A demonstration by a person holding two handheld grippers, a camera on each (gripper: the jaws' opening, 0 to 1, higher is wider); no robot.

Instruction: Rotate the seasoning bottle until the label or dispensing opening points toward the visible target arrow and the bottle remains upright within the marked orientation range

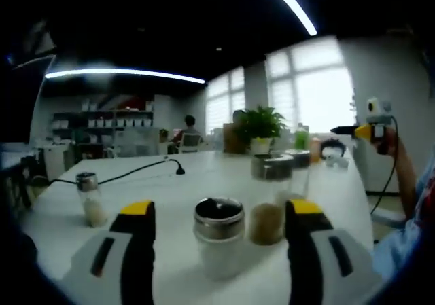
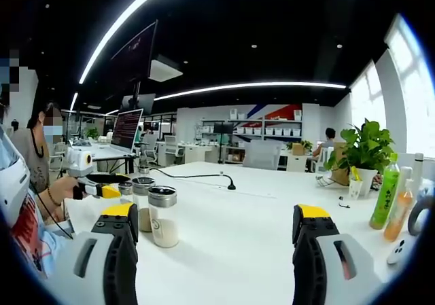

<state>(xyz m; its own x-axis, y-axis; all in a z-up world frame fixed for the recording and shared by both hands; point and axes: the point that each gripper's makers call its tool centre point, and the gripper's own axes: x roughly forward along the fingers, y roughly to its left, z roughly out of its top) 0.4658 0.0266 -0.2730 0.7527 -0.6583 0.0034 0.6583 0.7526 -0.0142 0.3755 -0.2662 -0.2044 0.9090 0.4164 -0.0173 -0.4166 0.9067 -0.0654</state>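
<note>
White table (image 1: 204,176), seasoning bottle (image 1: 218,237) (label blurred) between wide left claw (image 1: 219,217).

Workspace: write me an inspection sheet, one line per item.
Surface: white table, long, mostly bare in the middle.
Job's things: seasoning bottle with a metal lid, upright between the left tool's jaws, not gripped; no arrow mark made out.
Clutter: three more shakers; green drink bottle; orange bottle; potted plant.
Grippers: left tool open around the bottle; right tool open, holding nothing.
Cables: black cable lying across the table.
Surroundings: open office, shelves, monitor, seated person at the back.
</note>
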